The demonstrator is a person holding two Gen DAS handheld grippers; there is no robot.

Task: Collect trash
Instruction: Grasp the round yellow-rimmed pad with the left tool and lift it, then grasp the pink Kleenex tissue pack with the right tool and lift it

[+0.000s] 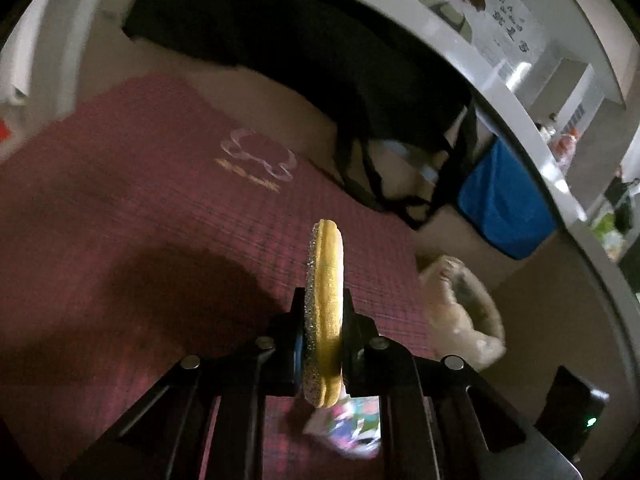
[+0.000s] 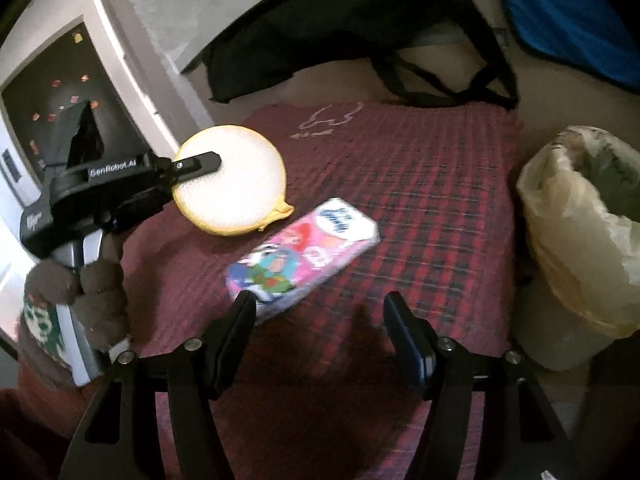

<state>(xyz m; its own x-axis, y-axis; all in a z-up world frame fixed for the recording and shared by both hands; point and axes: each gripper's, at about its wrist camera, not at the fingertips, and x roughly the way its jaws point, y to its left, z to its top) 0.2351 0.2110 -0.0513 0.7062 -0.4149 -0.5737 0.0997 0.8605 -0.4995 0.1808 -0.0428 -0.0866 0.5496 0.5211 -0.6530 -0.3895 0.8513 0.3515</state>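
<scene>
A red plaid mat [image 2: 420, 216] is carrying the litter; the lined bin [image 2: 580, 232] is waiting beside it. The left tool [image 1: 323, 332] is clamping the yellow sponge [image 2: 232, 180] edge-on, lifted clear for binning. The right tool [image 2: 320, 316] is gaping over the tissue pack [image 2: 304, 256]

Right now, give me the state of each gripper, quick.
Left gripper: shut on the sponge, lifted off the mat.
Right gripper: open, holding nothing, above the tissue pack.
</scene>
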